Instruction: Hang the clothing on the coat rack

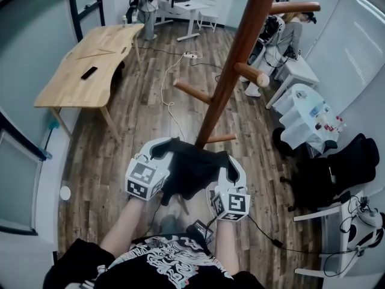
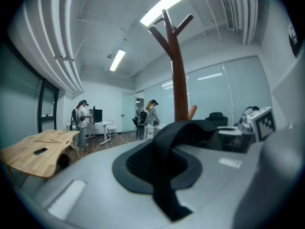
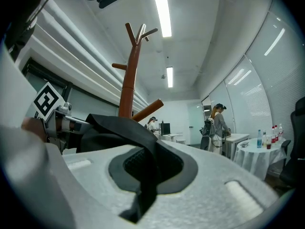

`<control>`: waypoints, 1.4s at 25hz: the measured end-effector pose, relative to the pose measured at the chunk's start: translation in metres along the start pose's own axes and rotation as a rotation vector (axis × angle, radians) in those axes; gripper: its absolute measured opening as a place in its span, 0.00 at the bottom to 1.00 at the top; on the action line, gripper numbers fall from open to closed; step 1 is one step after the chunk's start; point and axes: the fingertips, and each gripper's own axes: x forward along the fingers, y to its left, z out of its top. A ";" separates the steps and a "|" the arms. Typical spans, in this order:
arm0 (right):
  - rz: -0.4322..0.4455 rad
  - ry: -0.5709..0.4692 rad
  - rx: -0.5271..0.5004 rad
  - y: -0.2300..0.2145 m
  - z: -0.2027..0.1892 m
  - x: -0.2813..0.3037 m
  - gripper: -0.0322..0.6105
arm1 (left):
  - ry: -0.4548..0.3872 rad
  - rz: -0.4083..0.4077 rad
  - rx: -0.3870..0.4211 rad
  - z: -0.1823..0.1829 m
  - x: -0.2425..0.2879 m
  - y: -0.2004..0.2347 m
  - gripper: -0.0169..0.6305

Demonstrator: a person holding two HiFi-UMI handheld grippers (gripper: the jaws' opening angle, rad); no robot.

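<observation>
The task is about in the middle, as I judge it. The clothing [image 1: 189, 170] is already lifted and is carried in the air, but it hangs on nothing yet. The person holds it just in front of the lower trunk of the coat rack [image 1: 231, 71], above the wooden floor [image 1: 138, 119].

The left tongs [image 1: 159, 152] are closed on one edge of the cloth and the right tongs [image 1: 231, 161] are closed on the other edge. In the left gripper view a dark band of the clothing [image 2: 190, 128] passes across the pad and is pinched there. The right gripper view shows the same with its fold [image 3: 119, 128].

All the pegs [image 1: 252, 74] that I can see are bare. A short low peg [image 1: 219, 138] is just beside the cloth but, as far as I can tell, apart from it. The others stand higher on the trunk. What is left, I think, is to raise the cloth to a peg, lay it over the peg and then open both tongs.

The clothing is black, soft and limp. It sags between the two tongs in a bunched shape with loose folds. Which kind of garment it is, I cannot tell.
</observation>
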 end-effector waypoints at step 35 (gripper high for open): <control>0.029 0.186 -0.016 -0.003 -0.073 0.013 0.07 | 0.111 -0.050 -0.063 -0.062 0.022 0.003 0.05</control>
